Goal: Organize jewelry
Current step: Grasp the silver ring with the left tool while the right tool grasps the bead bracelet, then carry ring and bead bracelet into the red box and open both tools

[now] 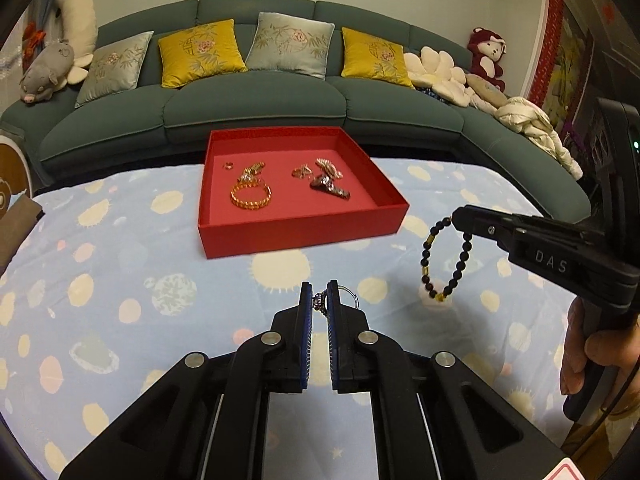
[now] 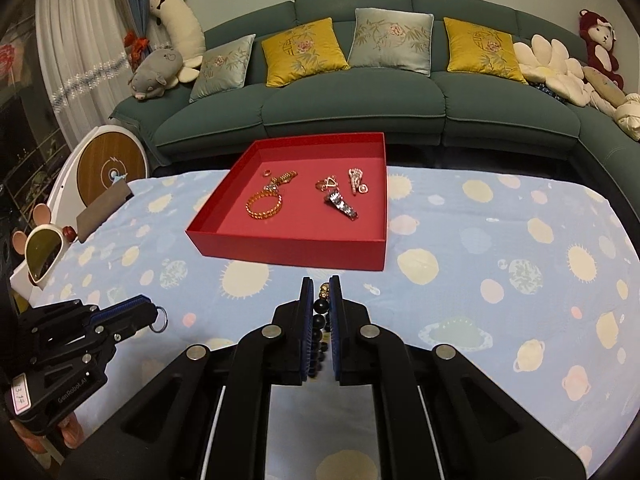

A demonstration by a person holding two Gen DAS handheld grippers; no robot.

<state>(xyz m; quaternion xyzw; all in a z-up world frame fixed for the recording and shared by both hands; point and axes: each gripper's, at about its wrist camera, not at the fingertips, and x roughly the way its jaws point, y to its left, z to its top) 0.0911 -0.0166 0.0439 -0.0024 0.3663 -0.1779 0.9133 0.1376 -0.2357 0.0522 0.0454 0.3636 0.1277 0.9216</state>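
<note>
A red tray [image 1: 300,232] [image 2: 288,250] sits on the table and holds a gold bracelet [image 1: 251,197] [image 2: 264,206], a dark clip [image 1: 330,187] [image 2: 341,204] and several small gold pieces. My left gripper [image 1: 319,296] [image 2: 154,314] is shut on a silver ring [image 1: 347,295] [image 2: 159,319] with a stone, held above the cloth in front of the tray. My right gripper [image 2: 321,288] [image 1: 456,218] is shut on a black bead bracelet [image 1: 444,260] [image 2: 320,320] with gold beads, which hangs from it to the right of the tray.
The table wears a light blue cloth with planets [image 1: 120,272] [image 2: 500,260]. A green sofa [image 1: 256,108] with cushions and plush toys stands behind. Sunglasses [image 2: 42,250] and a brown card [image 2: 105,210] lie at the table's left edge.
</note>
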